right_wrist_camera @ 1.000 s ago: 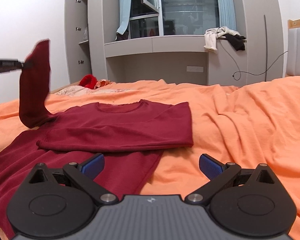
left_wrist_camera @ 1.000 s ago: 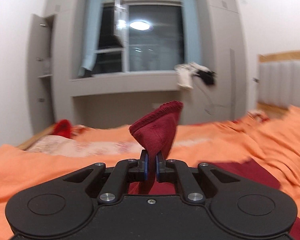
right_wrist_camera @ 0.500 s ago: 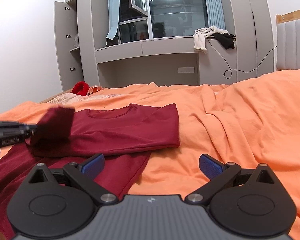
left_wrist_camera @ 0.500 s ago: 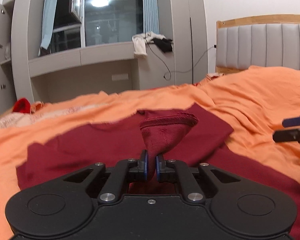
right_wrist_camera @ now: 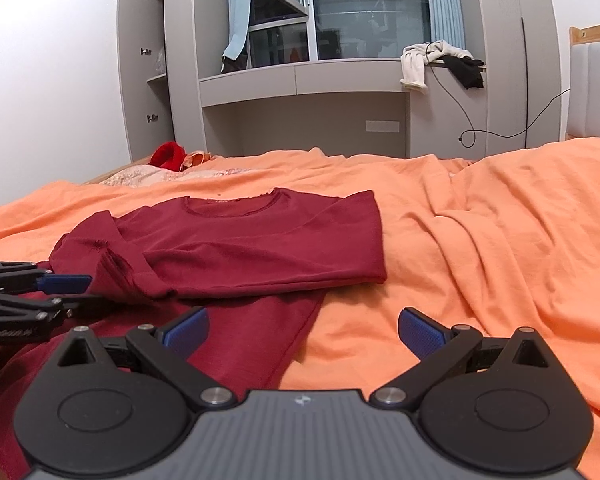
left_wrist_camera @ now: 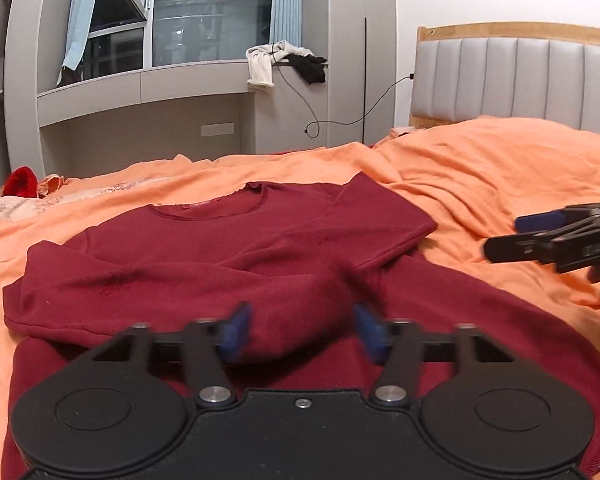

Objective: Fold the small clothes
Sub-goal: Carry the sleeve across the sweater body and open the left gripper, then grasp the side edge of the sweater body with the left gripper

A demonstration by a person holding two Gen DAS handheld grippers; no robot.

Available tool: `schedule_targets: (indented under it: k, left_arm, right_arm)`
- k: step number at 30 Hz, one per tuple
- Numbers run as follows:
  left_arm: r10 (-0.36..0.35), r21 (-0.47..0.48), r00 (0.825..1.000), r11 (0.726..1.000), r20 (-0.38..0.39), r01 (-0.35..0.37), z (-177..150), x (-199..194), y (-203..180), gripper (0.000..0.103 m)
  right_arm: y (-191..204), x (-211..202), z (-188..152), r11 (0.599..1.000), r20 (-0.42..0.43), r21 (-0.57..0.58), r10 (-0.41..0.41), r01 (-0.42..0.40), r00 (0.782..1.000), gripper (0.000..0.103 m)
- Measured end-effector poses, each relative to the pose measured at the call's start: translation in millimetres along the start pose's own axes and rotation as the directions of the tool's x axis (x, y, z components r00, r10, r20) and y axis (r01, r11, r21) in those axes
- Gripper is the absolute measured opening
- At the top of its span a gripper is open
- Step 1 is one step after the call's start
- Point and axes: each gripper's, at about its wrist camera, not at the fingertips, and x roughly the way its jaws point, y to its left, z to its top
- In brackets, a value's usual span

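Shirt point(left_wrist_camera: 228, 248) on bed point(left_wrist_camera: 500, 176) | left gripper point(left_wrist_camera: 304, 334) jaws now apart, sleeve released just ahead | right gripper point(right_wrist_camera: 302, 334) jaws apart, empty | sleeve fold done, body fold next

A big bed point(right_wrist_camera: 500, 240) holds everything. An orange sheet point(left_wrist_camera: 480, 184) covers it, with many wrinkles and soft folds. A dark red shirt point(left_wrist_camera: 228, 248) lies flat on the sheet, its neck hole pointing to the far wall and its sleeves folded over its front. At the far left corner of the bed sits a small bright red cloth point(right_wrist_camera: 167, 155), next to a pale pink patterned cover point(left_wrist_camera: 4, 210). A gray padded headboard point(left_wrist_camera: 520, 80) stands at one end.
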Motion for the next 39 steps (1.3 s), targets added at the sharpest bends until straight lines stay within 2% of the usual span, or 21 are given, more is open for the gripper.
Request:
schedule_targets:
  k: [4,7,8,10,15,17,19,21,23,25,29,32,35,36,38,39]
  left_arm:
    - [0.011,-0.008,1.000,1.000,0.008,-0.011,5.8,-14.0,5.2,0.080]
    - [0.109,-0.043,0.994,0.993,0.004,-0.109,17.7,-24.6,19.0,0.082]
    - [0.163,-0.064,0.987,0.985,0.002,-0.163,24.3,-28.7,28.0,0.083]
    - [0.265,-0.109,0.964,0.958,-0.004,-0.264,36.2,-35.5,49.3,0.087]
    - [0.445,-0.193,0.895,0.876,-0.024,-0.441,54.8,-47.6,118.1,0.088]
    - [0.491,-0.232,0.869,0.841,-0.052,-0.489,55.4,-49.5,146.9,0.088]
    - [0.510,-0.296,0.856,0.807,-0.084,-0.510,51.6,-50.9,179.0,0.086]
    - [0.506,-0.357,0.855,0.783,-0.108,-0.509,45.9,-51.9,205.9,0.084]
    - [0.487,-0.408,0.862,0.765,-0.139,-0.498,39.1,-47.4,228.0,0.080]
    - [0.446,-0.459,0.879,0.753,-0.170,-0.471,32.9,-38.5,248.3,0.074]
    - [0.371,-0.536,0.906,0.732,-0.204,-0.421,23.8,-15.7,270.3,0.071]
    - [0.336,-0.583,0.914,0.705,-0.226,-0.403,21.6,1.0,276.4,0.063]
    - [0.316,-0.607,0.919,0.691,-0.235,-0.393,20.9,13.2,277.6,0.039]
    - [0.308,-0.608,0.921,0.693,-0.237,-0.388,20.8,17.1,276.5,0.023]
    - [0.304,-0.600,0.920,0.698,-0.247,-0.391,20.4,22.7,273.8,0.004]
    - [0.311,-0.597,0.920,0.700,-0.239,-0.392,20.5,23.4,271.5,0.003]
  right_arm:
    - [4.5,10.0,1.4,1.000,-0.017,0.010,0.005,-0.005,1.000,0.103]
    - [8.2,18.3,2.3,1.000,-0.035,0.025,0.016,-0.015,0.999,0.103]
    - [10.3,21.8,2.6,0.999,-0.042,0.028,0.023,-0.022,0.999,0.103]
    - [16.6,28.0,3.1,0.999,-0.050,0.022,0.038,-0.037,0.998,0.103]
    - [34.7,38.4,3.1,0.997,-0.053,-0.014,0.079,-0.080,0.995,0.103]
    - [43.2,40.4,2.6,0.995,-0.044,-0.038,0.092,-0.094,0.995,0.103]
    - [51.3,42.8,2.4,0.992,-0.034,-0.074,0.096,-0.098,0.995,0.103]
    - [58.7,46.3,2.7,0.990,-0.029,-0.104,0.097,-0.099,0.995,0.103]
    - [64.1,50.2,2.0,0.987,-0.033,-0.126,0.100,-0.103,0.994,0.103]
    - [67.0,54.0,1.3,0.984,-0.038,-0.143,0.104,-0.109,0.994,0.103]
    - [69.2,57.6,0.0,0.982,-0.044,-0.154,0.106,-0.112,0.993,0.103]
    - [66.7,58.5,1.3,0.982,-0.036,-0.146,0.114,-0.118,0.993,0.103]
    - [63.9,56.3,7.2,0.984,0.010,-0.132,0.120,-0.118,0.993,0.103]
    - [62.6,56.5,9.6,0.985,0.024,-0.125,0.120,-0.116,0.992,0.103]
    - [60.3,60.1,13.4,0.987,0.027,-0.114,0.115,-0.111,0.993,0.103]
    - [59.9,63.2,14.1,0.988,0.018,-0.112,0.108,-0.105,0.994,0.103]
